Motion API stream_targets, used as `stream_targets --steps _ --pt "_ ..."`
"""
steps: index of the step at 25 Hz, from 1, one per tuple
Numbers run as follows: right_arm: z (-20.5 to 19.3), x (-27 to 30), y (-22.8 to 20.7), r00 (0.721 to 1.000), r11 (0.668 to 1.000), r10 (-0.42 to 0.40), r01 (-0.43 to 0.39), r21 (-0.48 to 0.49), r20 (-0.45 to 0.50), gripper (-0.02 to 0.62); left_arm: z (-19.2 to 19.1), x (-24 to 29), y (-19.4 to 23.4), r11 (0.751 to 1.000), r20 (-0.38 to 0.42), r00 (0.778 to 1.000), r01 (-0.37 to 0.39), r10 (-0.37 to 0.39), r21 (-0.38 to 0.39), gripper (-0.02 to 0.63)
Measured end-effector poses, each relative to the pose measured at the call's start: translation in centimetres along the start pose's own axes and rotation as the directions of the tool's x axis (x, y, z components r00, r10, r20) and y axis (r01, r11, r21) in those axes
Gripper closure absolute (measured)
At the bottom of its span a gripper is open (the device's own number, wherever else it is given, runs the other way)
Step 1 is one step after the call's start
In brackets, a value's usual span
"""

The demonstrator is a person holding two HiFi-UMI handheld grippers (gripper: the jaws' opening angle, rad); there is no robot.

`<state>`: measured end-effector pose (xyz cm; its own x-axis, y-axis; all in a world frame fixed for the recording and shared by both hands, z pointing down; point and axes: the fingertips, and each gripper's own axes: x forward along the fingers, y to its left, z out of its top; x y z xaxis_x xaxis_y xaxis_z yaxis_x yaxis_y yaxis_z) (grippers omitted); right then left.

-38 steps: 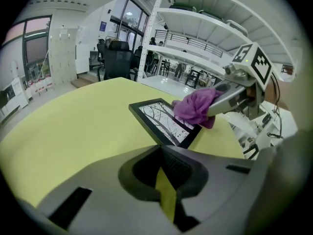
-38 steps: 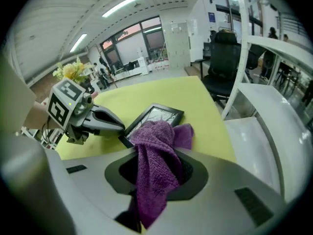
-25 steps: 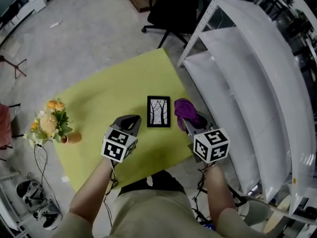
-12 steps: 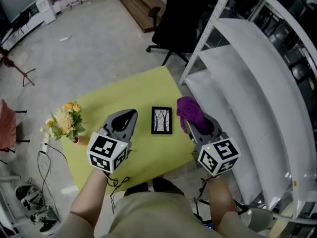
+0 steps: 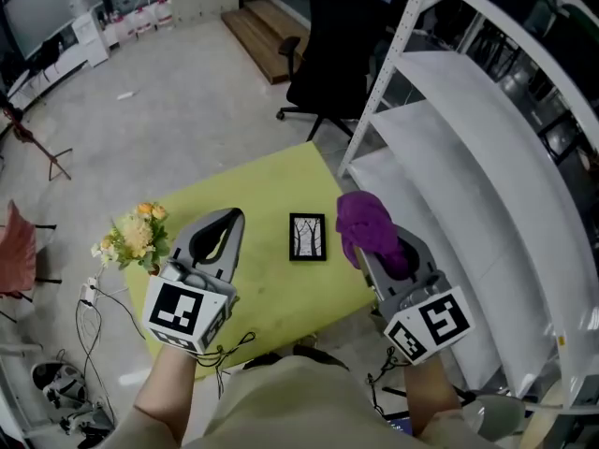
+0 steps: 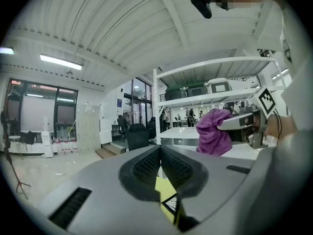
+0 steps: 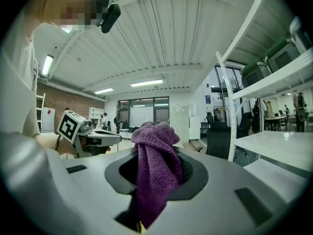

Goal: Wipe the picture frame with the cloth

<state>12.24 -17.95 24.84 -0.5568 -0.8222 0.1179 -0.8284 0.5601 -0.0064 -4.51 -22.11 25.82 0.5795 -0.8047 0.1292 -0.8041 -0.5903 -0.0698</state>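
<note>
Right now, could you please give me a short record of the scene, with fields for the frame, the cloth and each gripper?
picture frame: lies flat on the yellow-green table, between the two grippers
cloth: purple, bunched, to the frame's right, not touching it
right gripper: shut on the cloth
left gripper: jaws together, nothing between them
flowers: near the table's left edge
wiping: not yet begun

The fuzzy cloth [image 5: 368, 224] is plain purple. The rectangular picture frame [image 5: 308, 237] is black, around a black-and-white tree drawing. The table cover [image 5: 253, 195] is plain yellow-green. The flower bunch [image 5: 133, 236] is orange and cream.
</note>
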Motion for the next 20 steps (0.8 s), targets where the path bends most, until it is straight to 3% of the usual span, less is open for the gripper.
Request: stream_targets --steps 5,9,15,20 --pt "1.4 -1.4 0.7 0.999 1.000 -0.016 0.015 0.007 0.050 0.497 1.5 -1.9 -1.2 1.000 0.052 0.998 0.027 -0.027 0.001 0.598" --pt "-0.3 -1.2 1.7 1.000 1.000 0.000 0.000 0.009 0.011 0.497 1.2 -2.9 -1.6 1.000 0.067 0.997 0.024 -0.025 0.014 0.598" --pt "-3.3 -1.2 2.5 0.998 0.999 0.014 -0.011 0.049 -0.059 0.497 -1.0 -3.3 -2.4 1.000 0.025 0.999 0.024 -0.024 0.004 0.598" --pt "-3.3 -1.0 2.5 0.998 0.998 0.020 -0.016 0.055 -0.066 0.497 -2.2 -3.2 -2.2 1.000 -0.012 1.000 0.016 -0.016 0.005 0.598"
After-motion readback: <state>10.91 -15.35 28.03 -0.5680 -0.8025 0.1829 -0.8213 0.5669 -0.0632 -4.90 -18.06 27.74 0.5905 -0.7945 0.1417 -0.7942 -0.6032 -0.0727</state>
